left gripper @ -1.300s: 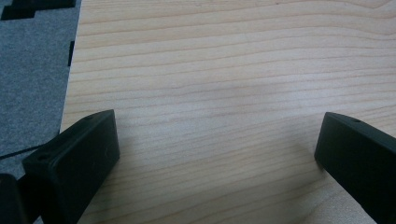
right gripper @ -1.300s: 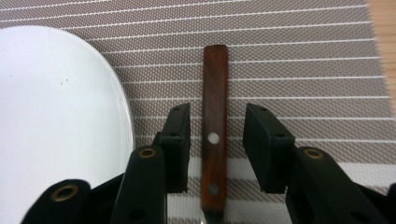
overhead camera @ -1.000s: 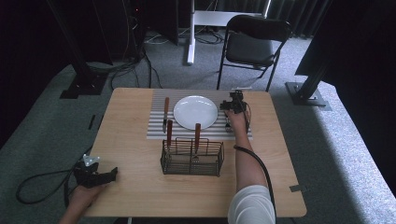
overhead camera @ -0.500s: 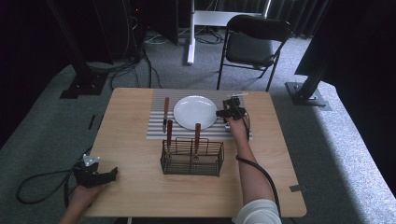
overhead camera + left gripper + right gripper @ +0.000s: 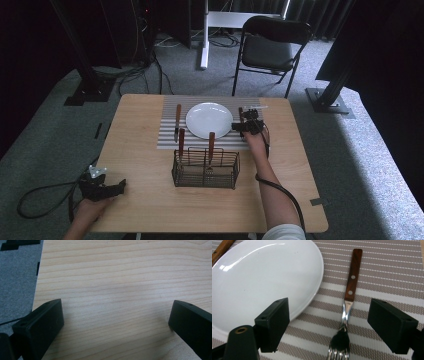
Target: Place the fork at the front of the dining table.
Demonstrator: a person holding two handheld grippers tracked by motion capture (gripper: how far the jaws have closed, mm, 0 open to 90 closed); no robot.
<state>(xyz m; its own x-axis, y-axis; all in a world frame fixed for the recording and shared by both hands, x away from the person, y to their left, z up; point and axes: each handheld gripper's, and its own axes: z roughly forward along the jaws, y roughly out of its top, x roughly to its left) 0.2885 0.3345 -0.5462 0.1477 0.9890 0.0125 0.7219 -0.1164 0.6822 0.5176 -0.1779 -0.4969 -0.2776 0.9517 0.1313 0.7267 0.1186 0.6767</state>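
- It looks like a place setting is being laid out from a wire caddy (image 5: pixel 205 168), and I'd judge it a good way along.
- The plate (image 5: pixel 209 120) sits in the middle of the striped mat (image 5: pixel 167 141).
- A knife (image 5: pixel 177 121) lies flat on the mat just left of the plate.
- The fork (image 5: pixel 347 303) lies flat on the mat just right of the plate, beside its rim but not touching it, as the right gripper view shows.
- The right gripper (image 5: pixel 243 126) hangs over the fork. Its jaws have just been opening and now stand wide on either side of it, with the pads clear of the metal. So the fork reads as let go and resting on the mat.
- The left gripper (image 5: pixel 102 188) rests near the table's (image 5: pixel 145 210) near left corner, well apart from everything. Its jaws are spread with only bare wood between them.
- Still in the caddy: two wooden handles stick up, one (image 5: pixel 181 139) at the back left and one (image 5: pixel 211 143) near the middle. What kind of utensils they are I cannot tell from here.
- The caddy stands on bare wood just in front of the mat. It holds nothing else that I can make out.
- What is left, by my guess, is to draw out those two pieces and lay them by the plate, if the setting calls for them.
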